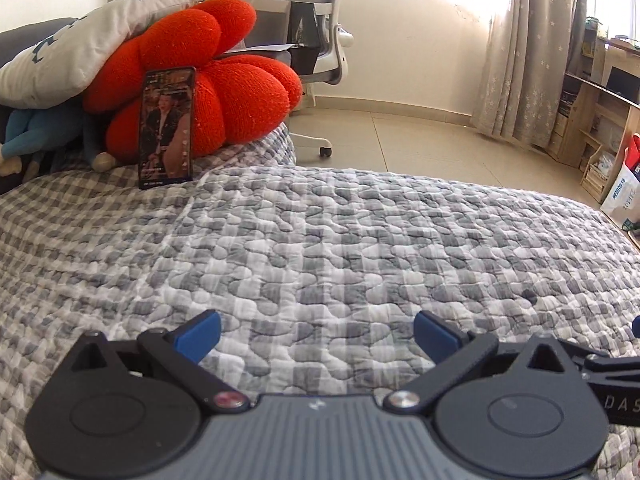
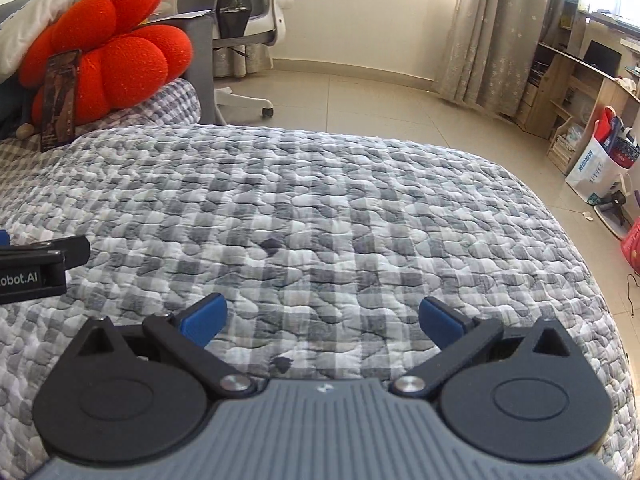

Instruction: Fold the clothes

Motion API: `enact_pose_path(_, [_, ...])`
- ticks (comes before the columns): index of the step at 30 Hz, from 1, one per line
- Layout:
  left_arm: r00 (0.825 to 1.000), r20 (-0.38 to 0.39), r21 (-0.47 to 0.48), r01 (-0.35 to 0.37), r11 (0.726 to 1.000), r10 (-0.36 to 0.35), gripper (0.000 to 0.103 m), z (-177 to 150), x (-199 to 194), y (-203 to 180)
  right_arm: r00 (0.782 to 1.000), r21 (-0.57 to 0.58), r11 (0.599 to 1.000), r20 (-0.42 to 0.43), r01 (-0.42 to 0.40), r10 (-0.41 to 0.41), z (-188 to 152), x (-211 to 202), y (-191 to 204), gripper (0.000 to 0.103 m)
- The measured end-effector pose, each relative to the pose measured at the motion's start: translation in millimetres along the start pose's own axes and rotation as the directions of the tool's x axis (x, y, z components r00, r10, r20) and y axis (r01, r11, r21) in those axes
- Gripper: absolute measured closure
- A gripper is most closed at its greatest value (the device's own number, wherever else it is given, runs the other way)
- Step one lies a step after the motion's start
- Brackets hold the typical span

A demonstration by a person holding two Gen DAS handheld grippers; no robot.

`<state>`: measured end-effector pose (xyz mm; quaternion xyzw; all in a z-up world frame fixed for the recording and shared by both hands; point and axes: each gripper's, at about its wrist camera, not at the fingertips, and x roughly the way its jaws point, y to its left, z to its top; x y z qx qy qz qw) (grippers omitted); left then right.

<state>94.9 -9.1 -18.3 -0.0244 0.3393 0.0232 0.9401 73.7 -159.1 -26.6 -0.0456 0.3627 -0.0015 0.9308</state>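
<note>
Both grippers, left gripper (image 1: 316, 336), right gripper (image 2: 322, 322), spread wide above checked quilt (image 1: 340, 240).

We are seeing a phone (image 1: 167, 128) standing on the quilt (image 1: 360, 232), leaning against the cushion (image 1: 224, 92) behind it. A pillow (image 1: 80, 48) is lying on the cushion; a chair (image 1: 320, 40) is standing behind it.

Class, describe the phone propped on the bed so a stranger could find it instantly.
Start at the grey-and-white checked quilted bedspread and look to its far left end. There an orange-red, lobed plush cushion sits; leaning upright against it is the slim, dark rectangular phone, the only thing with a lit screen.
</note>
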Motion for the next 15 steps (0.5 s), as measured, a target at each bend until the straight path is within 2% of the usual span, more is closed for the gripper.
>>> enact_pose_path(2, [1.0,-0.013,-0.004,0.009,1.0,-0.009,0.0,-1.5,8.6,-3.8,1.0,0.025,0.999,0.004,0.022,-0.022,-2.6,8.5,-8.4,0.0])
enact_pose_path(6, [0.999,-0.035,-0.002,0.019,1.0,-0.019,0.0,-6.9,25.9,-7.4,1.0,0.094,0.995,0.02,-0.014,0.012,-10.5,14.3,-19.9,0.0])
enact_pose_path(15, [1.0,0.009,0.005,0.016,1.0,-0.016,0.0,-14.2,26.5,-10.0,0.997,0.084,0.996,0.071,-0.013,0.007,-14.3,13.4,-17.7,0.0])
